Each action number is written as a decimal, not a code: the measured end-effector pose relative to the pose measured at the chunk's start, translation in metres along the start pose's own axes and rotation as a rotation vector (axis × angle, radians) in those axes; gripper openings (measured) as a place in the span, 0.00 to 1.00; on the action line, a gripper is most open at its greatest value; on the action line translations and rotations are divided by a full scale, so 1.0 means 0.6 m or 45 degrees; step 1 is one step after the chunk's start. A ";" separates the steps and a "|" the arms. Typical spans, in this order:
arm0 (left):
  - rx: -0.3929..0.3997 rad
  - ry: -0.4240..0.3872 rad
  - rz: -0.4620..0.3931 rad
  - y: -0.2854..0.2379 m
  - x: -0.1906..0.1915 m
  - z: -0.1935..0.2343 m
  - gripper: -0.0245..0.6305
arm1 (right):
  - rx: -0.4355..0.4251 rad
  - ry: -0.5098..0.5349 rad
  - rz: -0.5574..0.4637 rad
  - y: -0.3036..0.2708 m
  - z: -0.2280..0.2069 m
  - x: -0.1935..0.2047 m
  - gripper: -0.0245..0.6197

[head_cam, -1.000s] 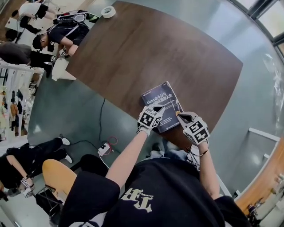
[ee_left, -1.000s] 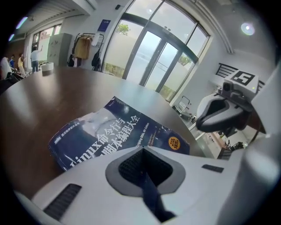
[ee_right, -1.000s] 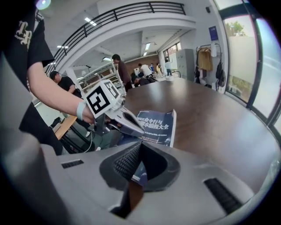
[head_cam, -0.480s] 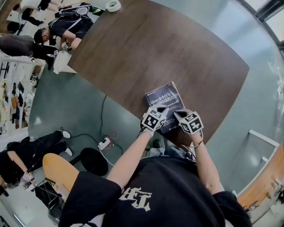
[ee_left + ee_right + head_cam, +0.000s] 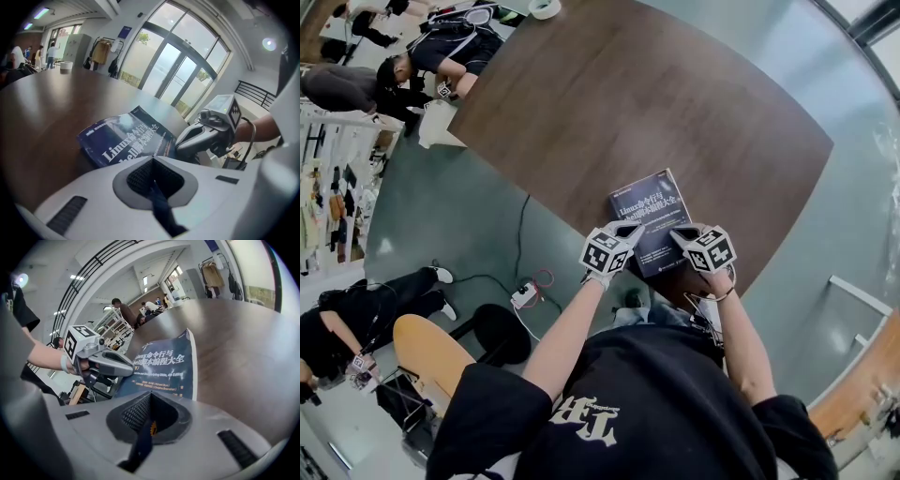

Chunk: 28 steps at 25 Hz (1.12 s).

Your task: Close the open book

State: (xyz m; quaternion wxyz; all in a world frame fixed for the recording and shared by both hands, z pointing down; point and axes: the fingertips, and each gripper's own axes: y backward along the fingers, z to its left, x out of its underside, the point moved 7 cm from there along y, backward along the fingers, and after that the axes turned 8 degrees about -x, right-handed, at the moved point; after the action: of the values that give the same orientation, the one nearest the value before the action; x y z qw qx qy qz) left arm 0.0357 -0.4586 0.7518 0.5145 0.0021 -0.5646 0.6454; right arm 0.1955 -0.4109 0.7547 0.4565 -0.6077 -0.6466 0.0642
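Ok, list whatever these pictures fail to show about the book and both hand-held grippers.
- Head view: the near edge of the book is hidden under the left hand-held gripper and the right hand-held gripper, so contact cannot be told.
- Left gripper view: the book's near corner is hidden behind that gripper's own body.
- Head view: the cover's small print is too small to read.
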 end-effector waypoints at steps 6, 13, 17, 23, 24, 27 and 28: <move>-0.051 0.129 -0.016 0.031 0.049 0.012 0.04 | -0.012 0.001 0.003 0.000 -0.003 0.000 0.02; -0.060 0.110 0.109 0.026 0.040 0.017 0.04 | -0.026 -0.002 0.005 -0.004 -0.003 -0.001 0.02; -0.043 0.090 0.183 0.027 0.030 0.019 0.04 | -0.030 -0.002 0.003 -0.006 -0.003 0.000 0.02; -0.058 0.045 0.212 0.010 0.005 -0.006 0.04 | -0.028 0.002 0.003 -0.002 -0.002 0.000 0.02; -0.084 0.028 0.241 0.004 0.006 -0.007 0.04 | -0.028 0.001 0.001 -0.002 -0.002 0.001 0.02; -0.101 0.079 0.261 -0.001 0.006 0.000 0.04 | -0.026 0.003 0.000 -0.004 -0.003 0.000 0.02; -0.096 0.106 0.258 -0.001 0.005 0.002 0.04 | -0.023 0.005 0.000 -0.004 -0.003 -0.001 0.02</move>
State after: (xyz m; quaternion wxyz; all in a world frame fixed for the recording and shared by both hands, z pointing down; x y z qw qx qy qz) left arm 0.0341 -0.4576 0.7547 0.4694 -0.1012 -0.5638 0.6720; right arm 0.1946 -0.4128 0.7570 0.4525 -0.6118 -0.6463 0.0571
